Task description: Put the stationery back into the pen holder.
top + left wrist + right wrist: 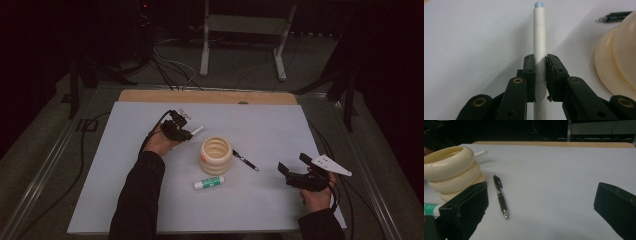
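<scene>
My left gripper point(186, 134) is shut on a white pen point(539, 37) with a pale blue tip; in the left gripper view both pads press on its barrel. It is held just left of a cream ribbed pen holder point(216, 155), whose stacked rings point(452, 171) rise at the left of the right gripper view. A black pen point(245, 160) lies on the white mat right of the holder, and a green-and-white glue stick point(209, 183) lies in front of it. My right gripper point(292, 170) stands open near the right front of the mat, nothing between its jaws.
The white mat point(260, 125) covers a wooden table whose bare edge point(207, 97) shows at the back. Cables run along both sides of the table. A white metal stand point(242, 35) is on the floor beyond.
</scene>
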A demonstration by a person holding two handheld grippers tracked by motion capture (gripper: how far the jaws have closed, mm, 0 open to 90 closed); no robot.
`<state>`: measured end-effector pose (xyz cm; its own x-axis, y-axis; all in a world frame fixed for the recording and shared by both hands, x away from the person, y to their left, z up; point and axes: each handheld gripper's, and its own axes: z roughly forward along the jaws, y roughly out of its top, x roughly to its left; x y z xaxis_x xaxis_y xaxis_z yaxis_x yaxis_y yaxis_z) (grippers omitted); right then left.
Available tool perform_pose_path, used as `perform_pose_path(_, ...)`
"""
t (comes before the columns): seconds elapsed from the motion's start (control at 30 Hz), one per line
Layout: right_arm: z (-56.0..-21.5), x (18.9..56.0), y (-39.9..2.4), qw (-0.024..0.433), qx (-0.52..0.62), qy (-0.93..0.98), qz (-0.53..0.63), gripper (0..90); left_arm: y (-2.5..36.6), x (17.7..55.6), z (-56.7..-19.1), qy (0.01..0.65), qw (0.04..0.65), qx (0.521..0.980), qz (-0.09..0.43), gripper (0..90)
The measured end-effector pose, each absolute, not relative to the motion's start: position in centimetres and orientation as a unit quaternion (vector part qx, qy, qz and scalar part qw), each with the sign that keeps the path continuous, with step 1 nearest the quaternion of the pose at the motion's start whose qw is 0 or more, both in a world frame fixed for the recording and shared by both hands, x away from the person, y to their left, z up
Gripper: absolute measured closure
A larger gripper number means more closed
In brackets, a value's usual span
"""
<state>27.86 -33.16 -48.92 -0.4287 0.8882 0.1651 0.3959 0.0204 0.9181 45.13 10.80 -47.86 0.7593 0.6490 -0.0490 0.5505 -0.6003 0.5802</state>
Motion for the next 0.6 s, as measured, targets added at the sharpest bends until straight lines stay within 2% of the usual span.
perform_pose_path(0.6,-48.9,27.8,-33.2,0.242,0.476,0.673,0.512,0.0,11.4,44.5,-45.4,0.355,0.328,0.869,0.109,79.4)
